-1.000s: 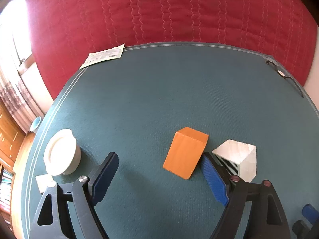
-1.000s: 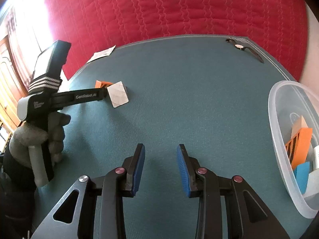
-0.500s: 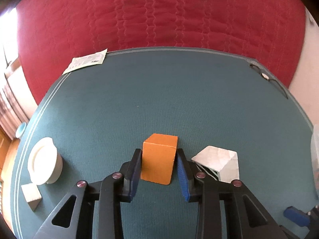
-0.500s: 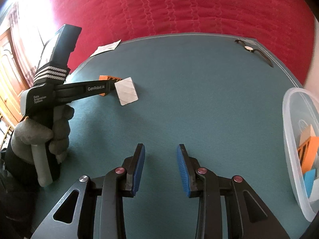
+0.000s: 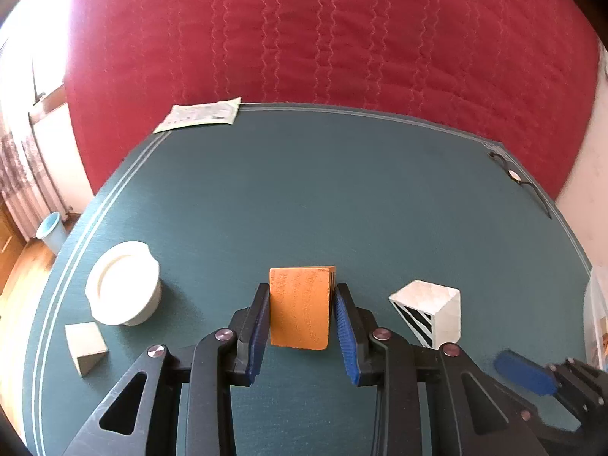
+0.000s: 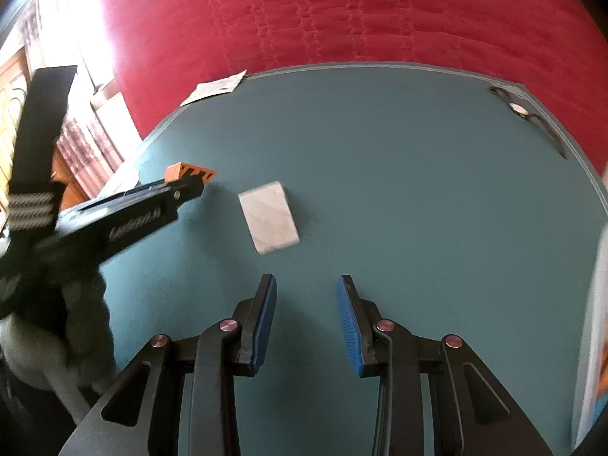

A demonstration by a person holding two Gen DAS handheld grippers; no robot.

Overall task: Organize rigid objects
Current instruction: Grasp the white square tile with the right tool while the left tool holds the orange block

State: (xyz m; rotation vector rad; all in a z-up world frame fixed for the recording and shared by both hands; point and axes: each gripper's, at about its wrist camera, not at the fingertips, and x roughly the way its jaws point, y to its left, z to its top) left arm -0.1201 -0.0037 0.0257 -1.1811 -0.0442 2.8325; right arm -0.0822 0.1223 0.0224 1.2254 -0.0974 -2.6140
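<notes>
No legible text anywhere.

Orange block point(image 5: 299, 306); white block point(image 5: 429, 313) black-striped; teal table point(image 5: 304, 197); red quilt point(image 5: 323, 38).

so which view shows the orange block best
The left wrist view: the orange block sits centred and sharp, clamped between the left tool's blue pads. The right wrist view shows only a small, distant corner of it poking out past the blurred left tool.
</notes>
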